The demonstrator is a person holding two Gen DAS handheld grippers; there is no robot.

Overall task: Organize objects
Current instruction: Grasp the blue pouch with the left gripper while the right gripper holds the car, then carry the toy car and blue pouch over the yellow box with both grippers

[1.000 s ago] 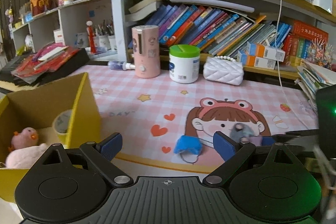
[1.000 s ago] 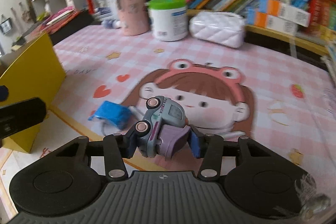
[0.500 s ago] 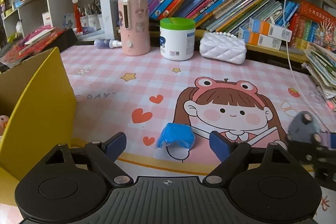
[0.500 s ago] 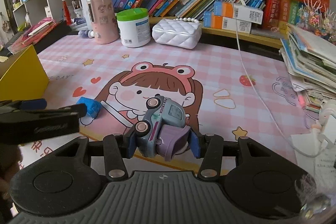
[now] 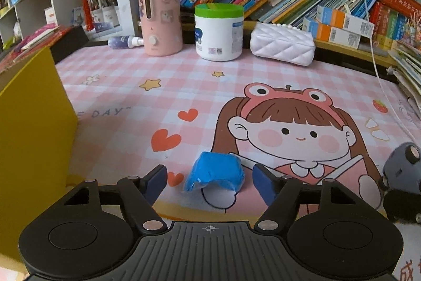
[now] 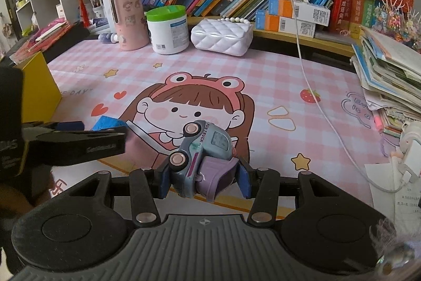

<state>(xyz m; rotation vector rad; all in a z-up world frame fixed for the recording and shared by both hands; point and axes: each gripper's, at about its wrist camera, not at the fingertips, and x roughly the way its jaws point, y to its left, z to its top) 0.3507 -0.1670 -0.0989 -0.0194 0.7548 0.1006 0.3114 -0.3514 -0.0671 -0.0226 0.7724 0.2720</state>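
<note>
A small blue packet [image 5: 215,171] lies on the pink cartoon mat [image 5: 184,86] near its front edge. My left gripper [image 5: 210,182] is open, its blue fingertips on either side of the packet without touching it. My right gripper [image 6: 204,175] is shut on a grey-blue toy truck [image 6: 202,152] with a purple back, held above the mat. The truck also shows at the right edge of the left wrist view [image 5: 401,167]. A yellow box [image 5: 29,123] stands at the left; its inside is hidden.
At the back stand a pink dispenser [image 5: 160,15], a white jar with a green lid [image 5: 218,30] and a white quilted purse [image 5: 281,44]. Books fill the shelf behind. A white cable [image 6: 315,96] crosses the mat. A pile of papers [image 6: 389,78] sits at the right.
My left gripper has moved right and down to the blue packet, which now lies between its fingers. My right gripper has pulled back to the right with the truck.
</note>
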